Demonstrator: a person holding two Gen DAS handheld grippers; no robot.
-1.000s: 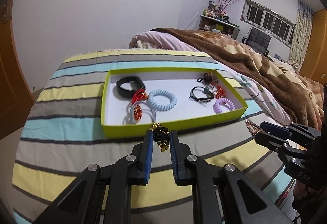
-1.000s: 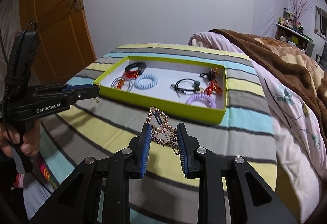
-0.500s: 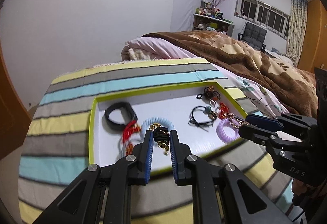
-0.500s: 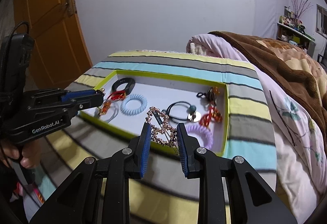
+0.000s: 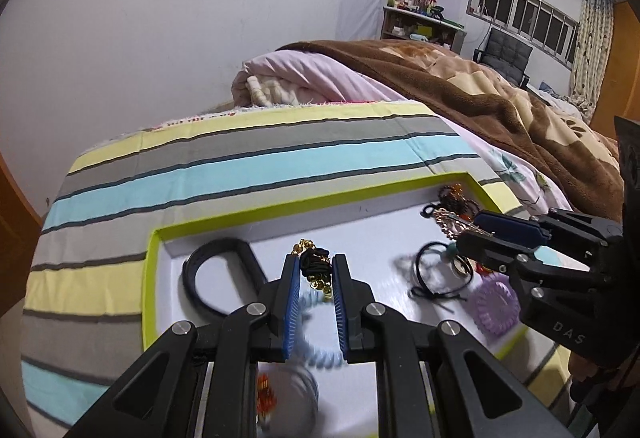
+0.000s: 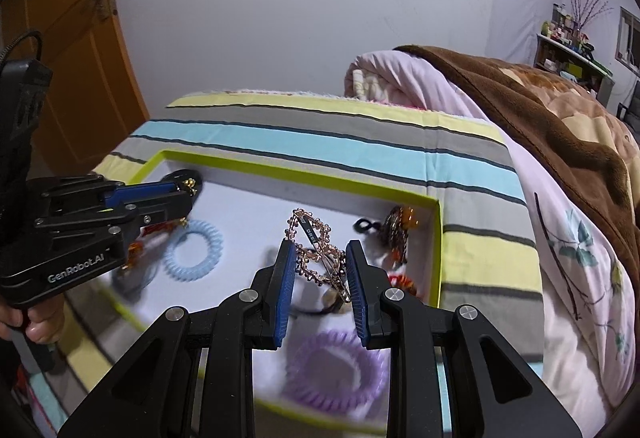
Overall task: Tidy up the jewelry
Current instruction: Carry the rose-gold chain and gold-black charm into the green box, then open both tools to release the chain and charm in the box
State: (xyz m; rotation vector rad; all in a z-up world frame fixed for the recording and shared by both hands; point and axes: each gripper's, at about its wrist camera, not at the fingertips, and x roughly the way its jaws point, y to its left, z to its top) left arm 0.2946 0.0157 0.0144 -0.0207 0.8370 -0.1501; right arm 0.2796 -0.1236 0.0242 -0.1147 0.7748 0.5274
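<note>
A lime-green tray (image 5: pixel 149 278) (image 6: pixel 288 174) with a white floor lies on the striped bedspread. My left gripper (image 5: pixel 314 270) is shut on a black hair tie with gold charms (image 5: pixel 316 266) and holds it over the tray's middle. My right gripper (image 6: pixel 320 256) is shut on a rose-gold star hair clip (image 6: pixel 316 242) over the tray's right half. The right gripper also shows in the left wrist view (image 5: pixel 476 234), and the left gripper in the right wrist view (image 6: pixel 176 194).
In the tray lie a black band (image 5: pixel 216 278), a light blue coil tie (image 6: pixel 194 250), a purple coil tie (image 6: pixel 336 370), a black elastic (image 5: pixel 436 278) and red-orange pieces (image 6: pixel 400 226). A brown blanket (image 5: pixel 480 94) is heaped on the right. A wooden door (image 6: pixel 72 38) stands left.
Both grippers have moved forward from in front of the tray to above its inside, each still holding its piece.
</note>
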